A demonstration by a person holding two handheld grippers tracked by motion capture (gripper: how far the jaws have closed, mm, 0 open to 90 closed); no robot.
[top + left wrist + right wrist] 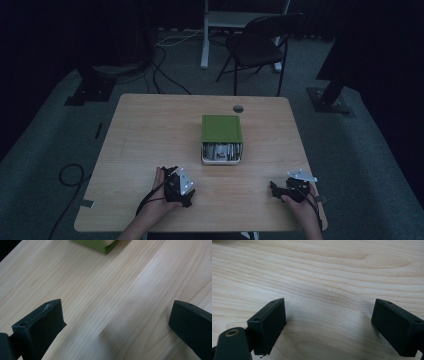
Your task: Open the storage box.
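- Green box (222, 128) sits mid-bench (150, 130), open face w/ packets toward the person.
- Left tongs (189, 199) & right tongs (273, 188) both rest nearer the person than the box, well apart from it, jaws wide, empty.
- Box prob. light, stiff, smooth-sided; grip across its side walls, not the loose packets.

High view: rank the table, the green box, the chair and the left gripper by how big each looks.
1. Table, by far the largest.
2. Chair, though it stands farther back, so its true size is unsure.
3. Green box.
4. Left gripper, smallest, though not far off the box.
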